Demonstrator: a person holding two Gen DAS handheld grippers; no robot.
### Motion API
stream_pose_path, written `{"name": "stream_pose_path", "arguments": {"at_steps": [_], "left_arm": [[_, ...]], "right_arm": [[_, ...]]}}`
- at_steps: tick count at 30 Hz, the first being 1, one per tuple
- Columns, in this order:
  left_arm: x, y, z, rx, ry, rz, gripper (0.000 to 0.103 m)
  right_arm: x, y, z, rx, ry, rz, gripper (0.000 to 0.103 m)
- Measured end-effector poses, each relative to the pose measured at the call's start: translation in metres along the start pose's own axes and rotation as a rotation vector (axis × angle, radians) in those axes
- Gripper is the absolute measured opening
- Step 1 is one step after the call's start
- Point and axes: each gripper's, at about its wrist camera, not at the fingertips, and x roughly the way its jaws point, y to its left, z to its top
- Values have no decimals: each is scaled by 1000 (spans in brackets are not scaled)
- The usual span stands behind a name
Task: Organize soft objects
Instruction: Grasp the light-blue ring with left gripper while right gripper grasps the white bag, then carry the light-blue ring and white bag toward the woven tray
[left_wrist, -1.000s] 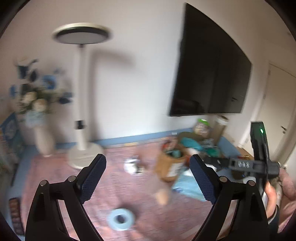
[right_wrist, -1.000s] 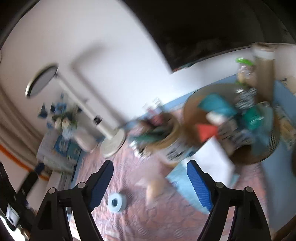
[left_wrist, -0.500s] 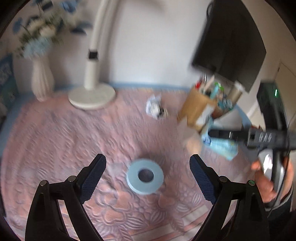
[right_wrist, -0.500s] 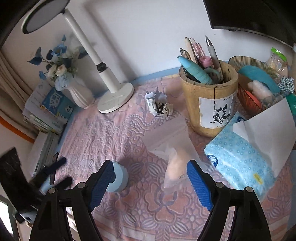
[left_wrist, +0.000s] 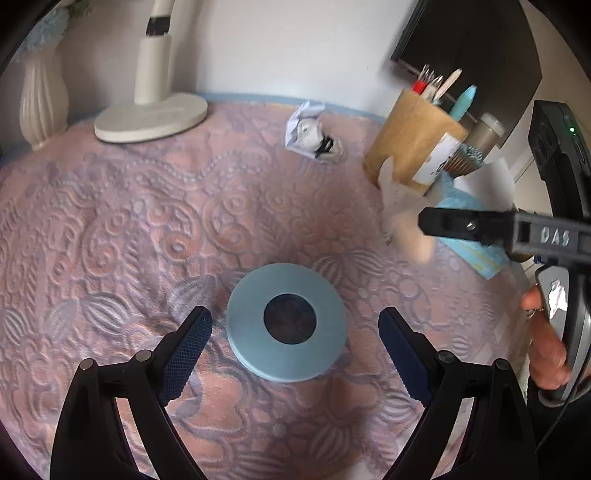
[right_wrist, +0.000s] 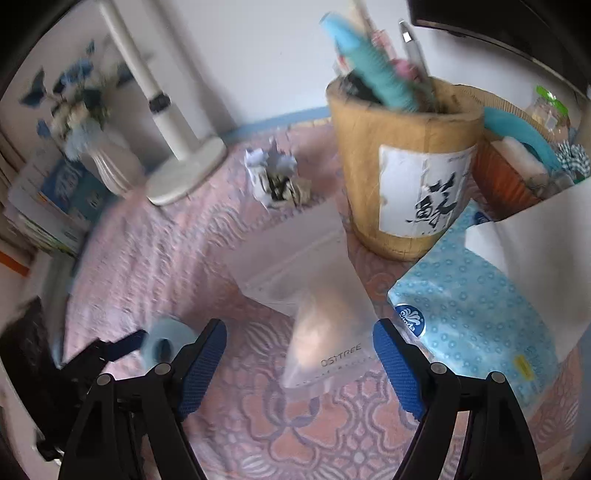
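A light blue ring-shaped roll (left_wrist: 287, 321) lies flat on the pink patterned cloth (left_wrist: 122, 229), just ahead of my left gripper (left_wrist: 295, 343), whose jaws stand open on either side of it without touching. My right gripper (right_wrist: 295, 354) is open above a clear zip bag (right_wrist: 314, 306) with a pale peach soft thing inside; the bag lies on the cloth between and ahead of the blue pads. The roll (right_wrist: 168, 341) shows again at lower left in the right wrist view. In the left wrist view the right gripper's body (left_wrist: 517, 229) crosses over the bag (left_wrist: 402, 214).
A wooden pen pot (right_wrist: 402, 162) stands behind the bag, a blue tissue pack (right_wrist: 476, 314) to its right, a basket (right_wrist: 506, 177) of odds behind. A crumpled paper wad (left_wrist: 310, 133), a lamp base (left_wrist: 151, 118) and a white vase (left_wrist: 40, 99) line the far edge.
Both grippers have sunk toward the cloth and tipped downward. The blue roll now sits between the left fingers and the zip bag between the right ones, both larger in view.
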Motion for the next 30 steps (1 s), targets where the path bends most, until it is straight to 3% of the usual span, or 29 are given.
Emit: {"name": "stream_pose_path", "arguments": {"at_steps": [5, 9, 11, 14, 16, 19, 30], "left_arm": [[4, -5, -2, 21, -19, 28, 91], [8, -8, -2, 32, -39, 50, 91], [8, -9, -2, 38, -46, 56, 90], [10, -11, -4, 46, -54, 73, 87], [12, -14, -5, 54, -60, 93, 70], [14, -19, -6, 70, -66, 114, 64], [11, -20, -9, 68, -76, 141, 63]], "right_arm": [[29, 12, -6, -77, 47, -104, 80], [38, 13, -11, -94, 35, -151, 80], [37, 11, -11, -86, 21, -137, 80], [34, 3, -12, -66, -3, -137, 61], [32, -3, -17, -68, -25, -157, 45], [26, -4, -23, -92, -51, -144, 40], [11, 21, -51, -188, -59, -67, 38]]}}
